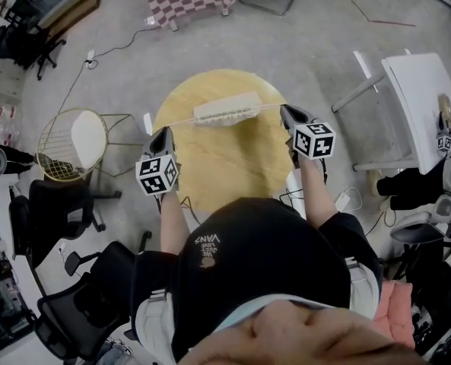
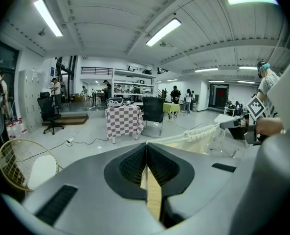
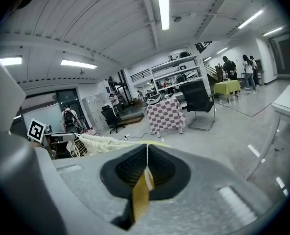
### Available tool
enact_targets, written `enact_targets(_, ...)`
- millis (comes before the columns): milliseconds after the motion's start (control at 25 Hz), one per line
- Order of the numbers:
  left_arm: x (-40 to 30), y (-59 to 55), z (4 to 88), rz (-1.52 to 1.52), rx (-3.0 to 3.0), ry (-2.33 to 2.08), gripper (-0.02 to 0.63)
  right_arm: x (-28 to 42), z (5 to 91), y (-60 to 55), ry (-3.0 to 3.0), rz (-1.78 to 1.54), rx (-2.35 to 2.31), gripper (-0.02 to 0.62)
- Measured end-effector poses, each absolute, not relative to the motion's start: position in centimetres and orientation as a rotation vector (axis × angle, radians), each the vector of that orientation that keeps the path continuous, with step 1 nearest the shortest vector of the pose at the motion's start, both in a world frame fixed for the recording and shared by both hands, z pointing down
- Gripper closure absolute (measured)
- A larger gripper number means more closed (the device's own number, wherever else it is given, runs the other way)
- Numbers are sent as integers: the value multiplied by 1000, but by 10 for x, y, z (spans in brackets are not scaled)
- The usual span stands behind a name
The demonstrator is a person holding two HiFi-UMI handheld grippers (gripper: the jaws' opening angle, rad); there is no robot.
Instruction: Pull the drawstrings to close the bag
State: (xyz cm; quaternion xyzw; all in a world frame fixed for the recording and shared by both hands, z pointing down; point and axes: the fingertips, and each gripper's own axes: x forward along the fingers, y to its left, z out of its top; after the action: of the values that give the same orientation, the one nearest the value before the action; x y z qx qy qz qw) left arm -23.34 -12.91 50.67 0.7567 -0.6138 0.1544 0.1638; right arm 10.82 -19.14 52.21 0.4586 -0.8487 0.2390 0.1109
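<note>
Bag (image 1: 225,111) gathered; left gripper (image 1: 164,132), right gripper (image 1: 285,111) fingers clamped on drawstrings (image 1: 181,120); best: pull apart evenly, level

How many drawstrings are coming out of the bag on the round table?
2. The left drawstring runs from the bag to the left gripper, shut on it; the right drawstring runs to the right gripper, also shut on it.
</note>
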Motion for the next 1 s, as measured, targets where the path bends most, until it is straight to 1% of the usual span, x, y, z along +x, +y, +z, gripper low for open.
enact_targets(1000,-251,-118,536,437,2067,-1731,591,124,557,-187,-2374,766,1376,594)
